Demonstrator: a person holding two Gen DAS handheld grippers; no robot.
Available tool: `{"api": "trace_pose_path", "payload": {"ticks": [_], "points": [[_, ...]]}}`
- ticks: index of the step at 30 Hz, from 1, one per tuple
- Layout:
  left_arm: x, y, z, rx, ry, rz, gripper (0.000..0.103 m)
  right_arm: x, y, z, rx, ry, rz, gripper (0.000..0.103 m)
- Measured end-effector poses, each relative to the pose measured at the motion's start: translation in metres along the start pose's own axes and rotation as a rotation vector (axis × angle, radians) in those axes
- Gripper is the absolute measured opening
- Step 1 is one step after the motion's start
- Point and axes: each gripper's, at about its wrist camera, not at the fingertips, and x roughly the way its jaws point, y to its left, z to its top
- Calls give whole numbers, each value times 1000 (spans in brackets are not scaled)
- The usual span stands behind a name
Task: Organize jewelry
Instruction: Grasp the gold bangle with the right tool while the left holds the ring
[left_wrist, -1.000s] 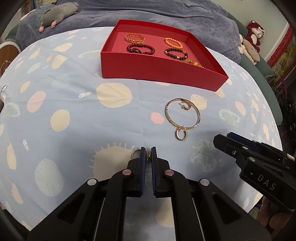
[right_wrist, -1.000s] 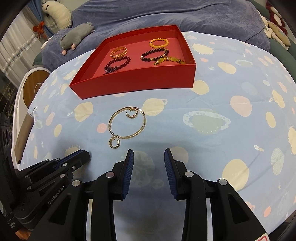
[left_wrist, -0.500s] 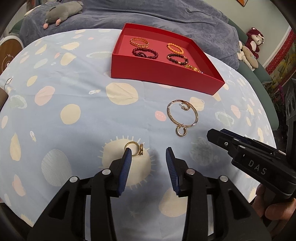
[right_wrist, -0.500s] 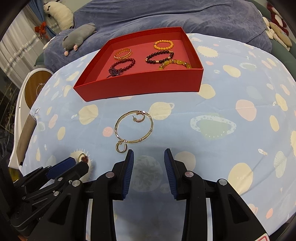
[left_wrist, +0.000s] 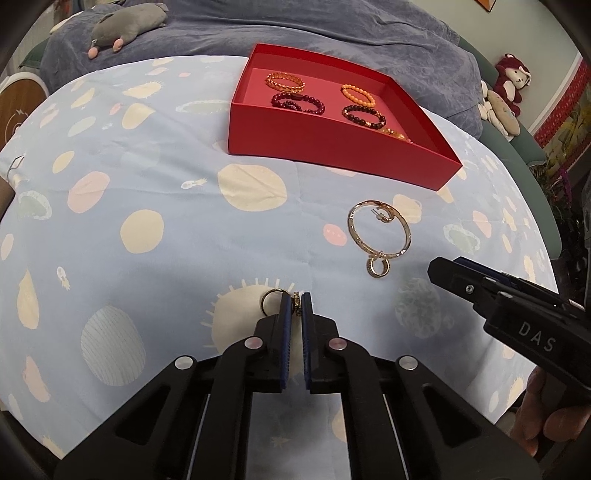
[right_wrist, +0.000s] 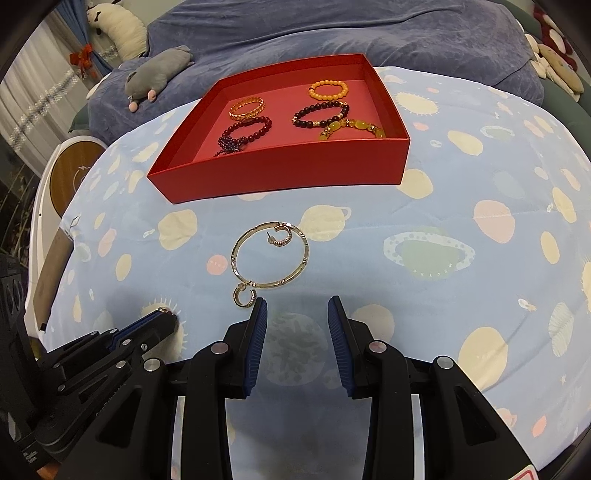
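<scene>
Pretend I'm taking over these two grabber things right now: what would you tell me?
Left gripper: fingers shut on a small ring; a second ring lies beside it on the cloth.
Right gripper: open, empty, hovering near the gold bangle and two hoop earrings.
Done: five bracelets lie in the red box.
Left: rings, bangle and earrings into the box.

Spotted blue cloth (right_wrist: 461, 206) bears red box (right_wrist: 280, 177), bangle (right_wrist: 269, 254).
</scene>
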Motion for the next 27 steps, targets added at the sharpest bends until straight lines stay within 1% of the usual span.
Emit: {"api": "trace_pose_path", "payload": {"ticks": [5,11,17,20,23,25,27], "points": [[-5,2,5,-14,-11,-10,3,3,3,4,-5,-3,2,34],[-8,6,13,-31,-19,-17,3,15,4,20,1,-8,4,34],[-3,10,17,-47,-15,-14,3,31,2,27,10,15,9,33],[-1,13,18,-54,-11,-12,3,38,2,26,3,21,0,28],[1,14,18,-58,-8,-10,3,39,1,26,-5,8,-11,20],[3,16,19,-64,-6,-10,3,40,-2,27,-2,6,-13,7],[3,17,20,-66,-5,-8,3,40,-6,29,15,7,3,4]]}}
